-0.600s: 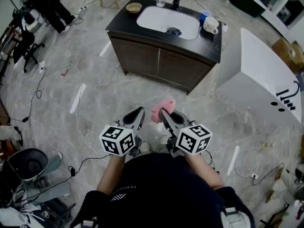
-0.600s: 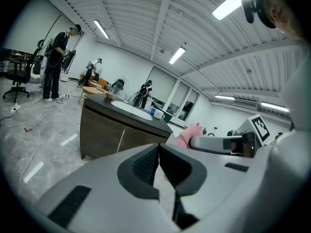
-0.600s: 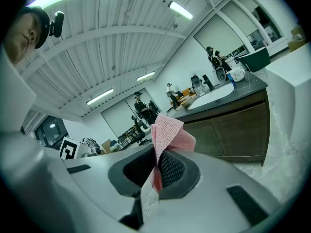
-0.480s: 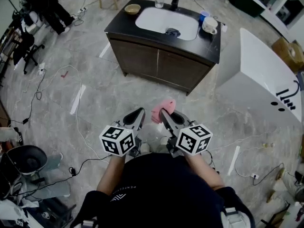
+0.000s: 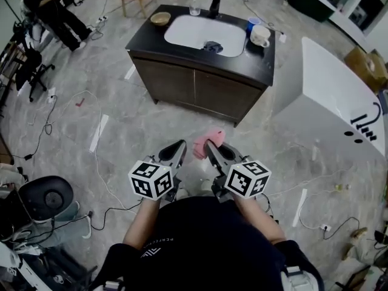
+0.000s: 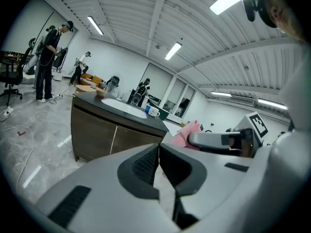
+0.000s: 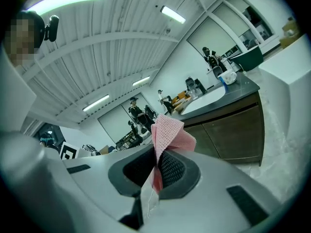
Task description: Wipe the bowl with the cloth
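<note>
Floor cables (image 5: 115,208) near L = trip risk on the walk in. Bowl (image 5: 160,19) far L on counter (image 5: 182,56), well apart from both tools. L gripper (image 6: 158,148) pressed together, empty. R gripper (image 7: 156,161) pinches pink cloth (image 7: 168,131) by a thin edge; could slip w/ a jolt.

my count
two grippers in my hands, the left gripper (image 5: 179,145) and right gripper (image 5: 208,144); one pink cloth (image 7: 168,130); one bowl (image 5: 160,19); one sink (image 5: 187,33); one white mug (image 5: 260,36); one blue cup (image 5: 251,24); one glass (image 5: 194,9).
</note>
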Demonstrator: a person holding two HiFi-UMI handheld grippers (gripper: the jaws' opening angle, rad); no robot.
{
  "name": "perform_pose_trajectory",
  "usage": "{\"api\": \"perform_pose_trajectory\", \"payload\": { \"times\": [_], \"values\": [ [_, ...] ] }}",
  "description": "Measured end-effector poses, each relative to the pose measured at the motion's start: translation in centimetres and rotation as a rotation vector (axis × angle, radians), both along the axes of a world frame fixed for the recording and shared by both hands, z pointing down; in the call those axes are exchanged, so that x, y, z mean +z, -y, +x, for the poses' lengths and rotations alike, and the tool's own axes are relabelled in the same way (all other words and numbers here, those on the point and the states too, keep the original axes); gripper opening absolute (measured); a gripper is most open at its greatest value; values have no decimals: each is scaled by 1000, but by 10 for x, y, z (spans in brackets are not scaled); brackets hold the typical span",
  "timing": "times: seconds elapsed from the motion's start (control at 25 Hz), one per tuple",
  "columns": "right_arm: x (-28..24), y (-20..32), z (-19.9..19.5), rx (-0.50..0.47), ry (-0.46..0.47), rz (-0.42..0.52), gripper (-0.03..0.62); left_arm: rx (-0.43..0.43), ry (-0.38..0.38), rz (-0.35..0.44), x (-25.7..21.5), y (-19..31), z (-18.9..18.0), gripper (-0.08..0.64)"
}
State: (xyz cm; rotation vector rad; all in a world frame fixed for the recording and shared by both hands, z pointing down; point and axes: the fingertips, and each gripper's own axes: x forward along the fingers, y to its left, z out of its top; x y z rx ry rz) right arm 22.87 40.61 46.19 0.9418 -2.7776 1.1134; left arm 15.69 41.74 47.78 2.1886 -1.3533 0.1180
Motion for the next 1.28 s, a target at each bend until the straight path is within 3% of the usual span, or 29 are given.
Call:
{"api": "perform_pose_trajectory", "payload": {
  "times": [0.56,0.96,1.28],
  "values": [
    [10,44,33,-41,-32,22,43,23,29,3,7,45,48,9],
    [16,78,12,-11,-60,4,43,23,13,-11,9,75,15,9],
    [15,120,-39,28,-66,-17,43,76,-10,-28,4,120,-32,9]
  ]
}}
